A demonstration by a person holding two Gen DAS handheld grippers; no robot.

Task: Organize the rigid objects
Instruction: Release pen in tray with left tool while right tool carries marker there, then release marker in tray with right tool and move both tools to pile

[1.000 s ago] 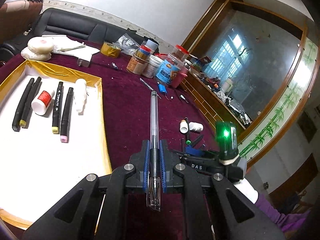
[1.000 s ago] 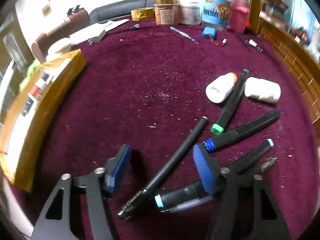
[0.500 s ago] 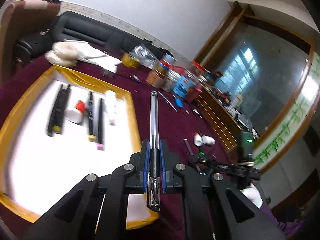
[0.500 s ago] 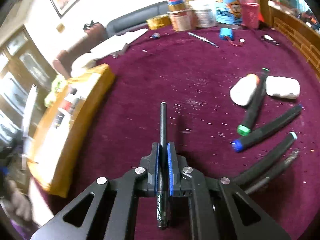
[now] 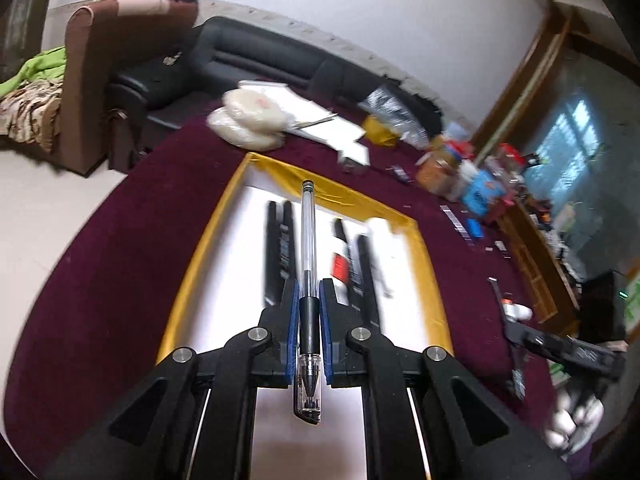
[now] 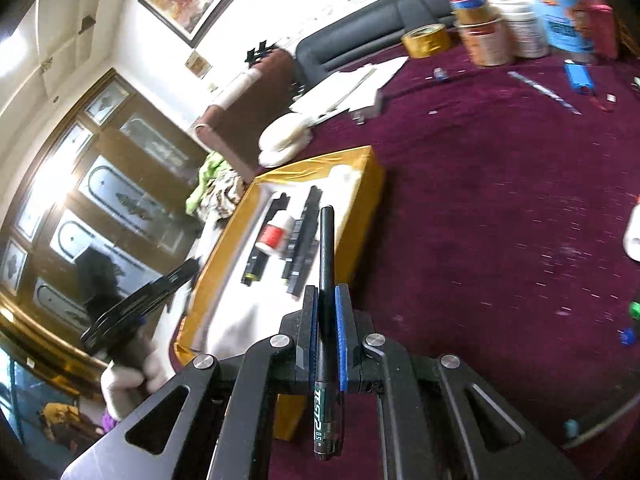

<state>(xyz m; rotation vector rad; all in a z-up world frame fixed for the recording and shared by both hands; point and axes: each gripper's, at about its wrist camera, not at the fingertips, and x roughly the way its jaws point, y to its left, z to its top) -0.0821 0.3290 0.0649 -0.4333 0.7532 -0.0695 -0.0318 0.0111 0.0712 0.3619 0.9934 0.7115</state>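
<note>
The maroon surface (image 5: 120,280) carried a shallow gold-rimmed tray (image 5: 424,264) with a white floor, and that tray was what both hands were making for. From the left tongs (image 5: 309,320) it lay directly ahead and below, already filling the middle of their view; from the right tongs (image 6: 325,320) it lay ahead and to the left, with its gold wall still between them and the white floor. So the left hand looked the nearer of the two. Inside the tray the black markers (image 6: 300,236) lay side by side lengthways, and a small white bottle with a red label (image 6: 274,236) sat among them.

The left tongs were pinched on a clear pen (image 5: 308,264), its barrel pointing straight out along the fingers and roughly in line with the markers below. The right tongs were clamped on a black pen (image 6: 326,280), held the same way.

A second earlier the right tongs had stood spread over loose markers on the cloth with nothing in them; their jaws had since closed on the black pen. The left view had then shown the tray off to one side; now it sat under the clear pen.
</note>
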